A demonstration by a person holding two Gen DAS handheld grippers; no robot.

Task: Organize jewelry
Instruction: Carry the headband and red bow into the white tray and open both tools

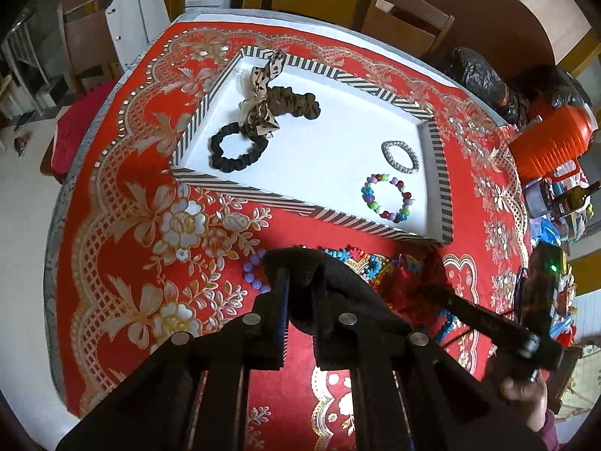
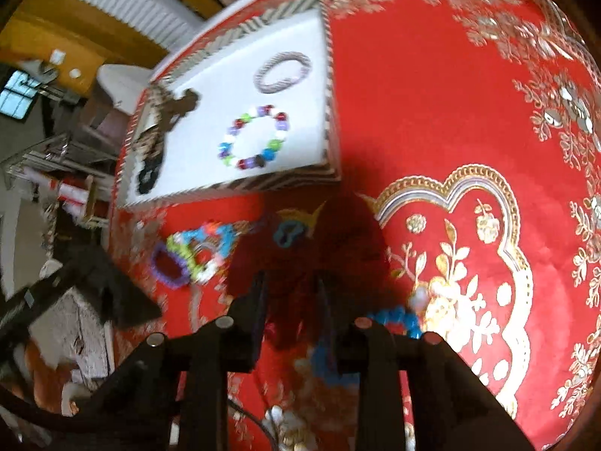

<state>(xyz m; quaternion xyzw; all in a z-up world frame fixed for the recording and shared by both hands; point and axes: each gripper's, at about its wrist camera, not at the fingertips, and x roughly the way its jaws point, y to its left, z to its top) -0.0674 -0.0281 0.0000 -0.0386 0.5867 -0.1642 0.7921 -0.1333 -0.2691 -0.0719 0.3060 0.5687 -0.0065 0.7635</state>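
The left gripper (image 1: 300, 297) pinches a black scrunchie (image 1: 338, 300), soft, light and easily squashed; any fold serves as a hold; the right gripper (image 2: 291, 300) closes on a dark red scrunchie (image 2: 300, 263), blurred; beyond lie loose bracelets (image 1: 255, 274), then the tray (image 1: 435, 150).

Setting: a lived-in home, dining area. Evidence: round bench under a red, gold-flowered tablecloth (image 1: 124, 203); wooden chairs (image 1: 409, 18) drawn up around it; red seat cushion (image 1: 75, 131); wine bottle (image 1: 574, 197), orange plastic container (image 1: 548, 146) and black plastic bag (image 1: 484, 79) crowding the bench edge; yellow walls behind
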